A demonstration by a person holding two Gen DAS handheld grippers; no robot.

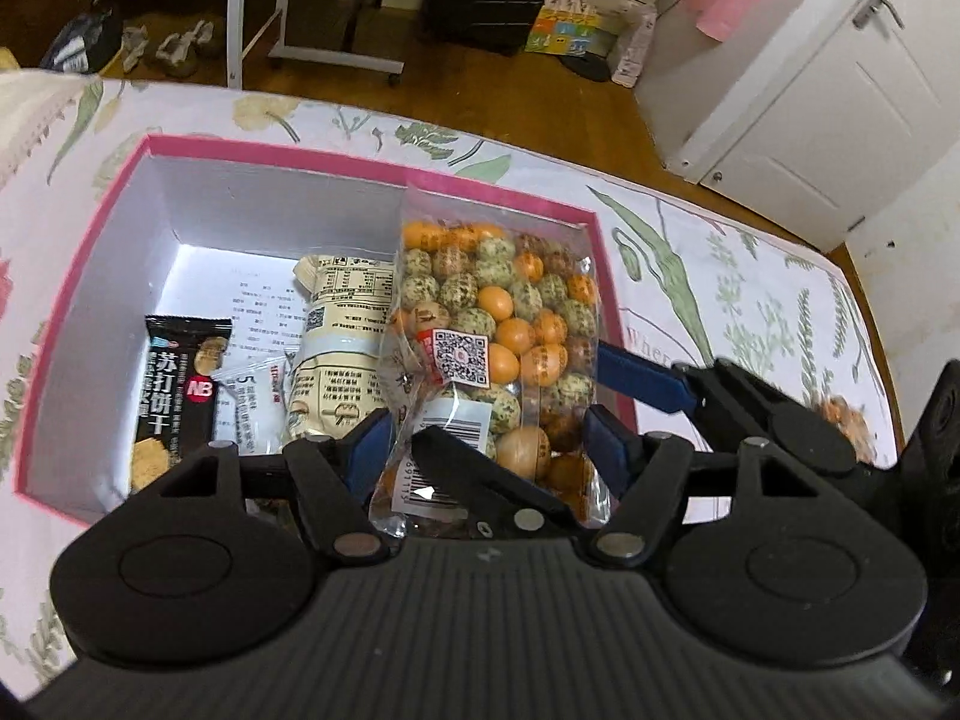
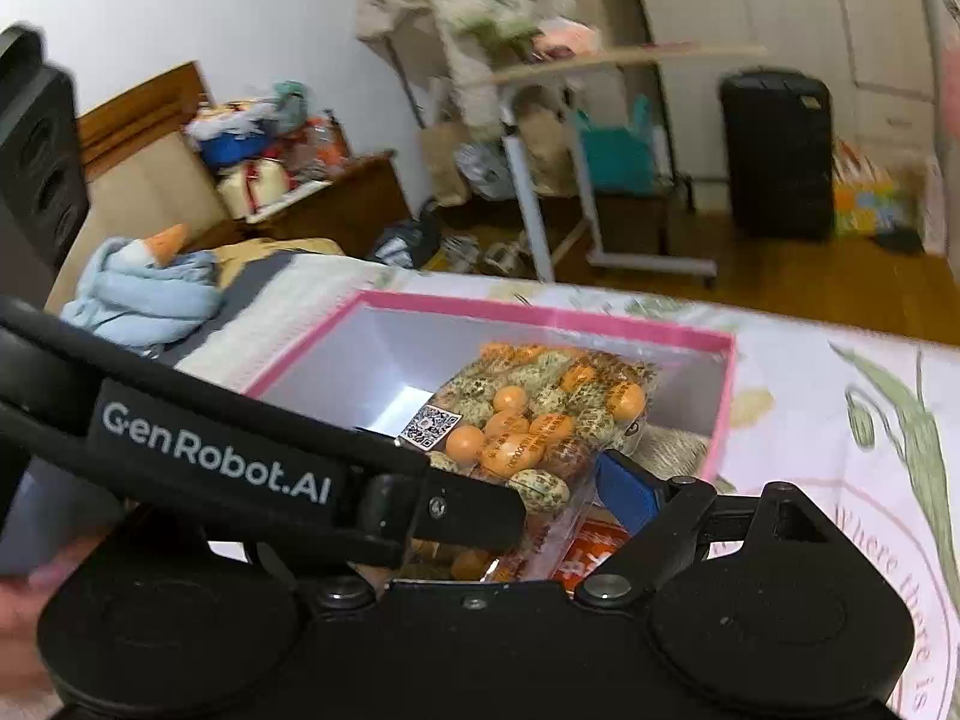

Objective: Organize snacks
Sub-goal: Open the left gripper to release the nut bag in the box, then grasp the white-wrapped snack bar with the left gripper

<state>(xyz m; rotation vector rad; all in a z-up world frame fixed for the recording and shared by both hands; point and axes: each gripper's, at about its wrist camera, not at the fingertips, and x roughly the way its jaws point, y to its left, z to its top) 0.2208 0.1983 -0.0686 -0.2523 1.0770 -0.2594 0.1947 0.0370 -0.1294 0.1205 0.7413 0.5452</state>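
Left wrist view: the left gripper (image 1: 480, 438) clamps the clear bag of coated nuts (image 1: 498, 324) mid-frame, above the pink box (image 1: 360, 159). At lower right the right gripper (image 1: 642, 384) shows one blue pad beside the bag; grip unclear.

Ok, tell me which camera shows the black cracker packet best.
The left wrist view. There the black cracker packet stands against the left wall inside the pink box, its printed front facing the camera. In the right wrist view the packet cannot be seen: the other gripper's arm and the bag of nuts cover that part of the box.
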